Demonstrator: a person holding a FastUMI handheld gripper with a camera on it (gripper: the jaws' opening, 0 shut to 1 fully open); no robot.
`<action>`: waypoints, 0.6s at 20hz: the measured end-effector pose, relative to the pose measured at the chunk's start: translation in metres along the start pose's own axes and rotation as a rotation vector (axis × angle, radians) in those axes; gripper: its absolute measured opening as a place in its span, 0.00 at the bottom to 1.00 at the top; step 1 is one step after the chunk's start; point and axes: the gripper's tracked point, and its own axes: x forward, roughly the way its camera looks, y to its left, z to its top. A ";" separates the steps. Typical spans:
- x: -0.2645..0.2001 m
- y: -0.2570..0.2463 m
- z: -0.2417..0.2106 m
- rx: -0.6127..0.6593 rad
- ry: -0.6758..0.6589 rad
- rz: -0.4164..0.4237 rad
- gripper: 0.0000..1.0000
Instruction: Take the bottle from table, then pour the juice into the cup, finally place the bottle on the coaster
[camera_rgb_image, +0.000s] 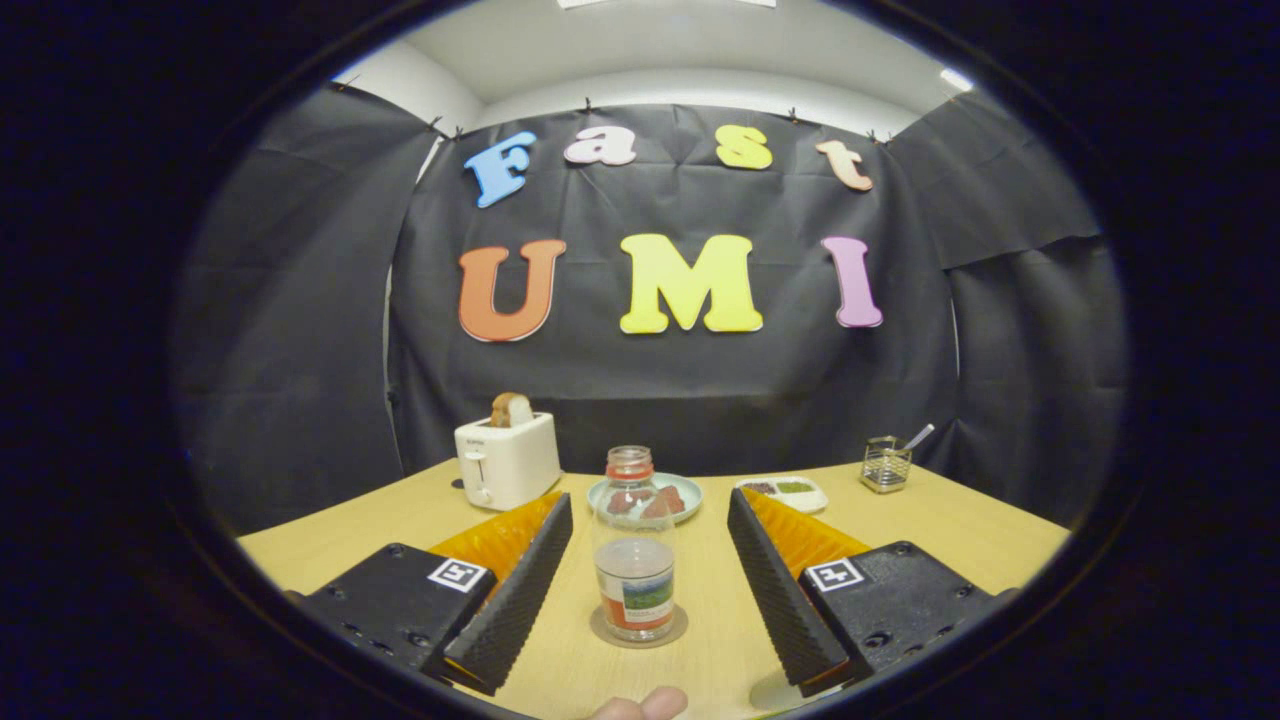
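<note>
A clear bottle with a reddish neck, a label and a little liquid in its lower part stands upright on a round coaster on the wooden table. My gripper is open, with one finger on each side of the bottle and a clear gap on both sides. Neither finger touches the bottle. A pale rounded edge shows under the near end of the right finger; I cannot tell what it is.
Beyond the bottle sits a light plate with red food. A white toaster holding a slice of bread stands at the back left. A small white dish and a wire holder are at the back right. A person's fingertip shows nearest to me.
</note>
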 end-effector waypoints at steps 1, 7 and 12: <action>-0.012 -0.005 0.014 0.006 -0.010 -0.013 1.00; -0.081 -0.025 0.083 -0.006 -0.063 -0.059 1.00; -0.133 -0.032 0.095 -0.023 -0.075 -0.064 1.00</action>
